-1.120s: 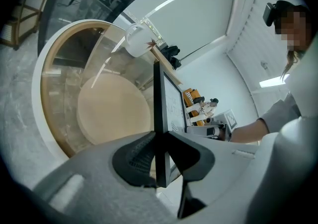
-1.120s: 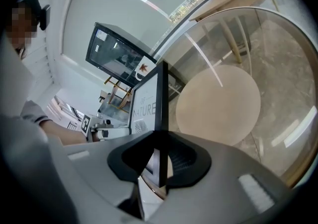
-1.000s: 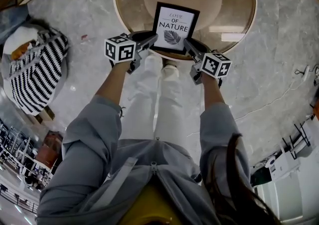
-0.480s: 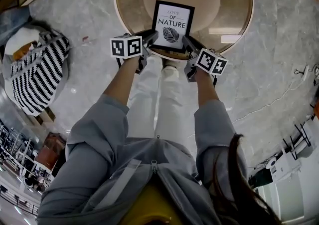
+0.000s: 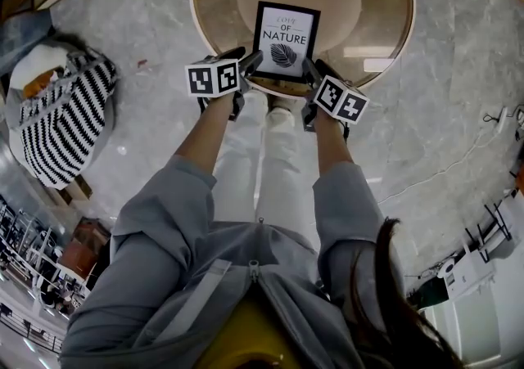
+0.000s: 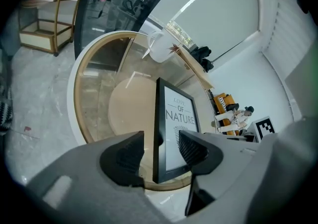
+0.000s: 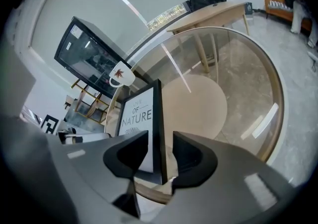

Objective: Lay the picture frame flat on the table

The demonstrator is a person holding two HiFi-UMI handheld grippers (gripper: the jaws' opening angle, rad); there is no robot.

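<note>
The left gripper (image 5: 252, 60) and right gripper (image 5: 311, 71) have just been opening; jaws spread, pads clear, each straddles a side edge of the picture frame (image 5: 284, 38). It seems to lie flat on the table (image 5: 385, 15), so withdraw both straight back without snagging it.

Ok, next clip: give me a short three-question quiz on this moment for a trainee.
1. Multiple choice: the largest word printed in the picture frame on the round glass table is A) NATURE, B) HOME, C) FOREST.
2. True or false: the left gripper is clamped shut on the frame.
3. Short answer: what stands on the table beyond the frame?

Key:
1. A.
2. False. The left gripper and the right gripper are both open. Their fingers have just been opening, and each pair has a side edge of the frame between them without pressing on it.
3. A white mug.
</note>
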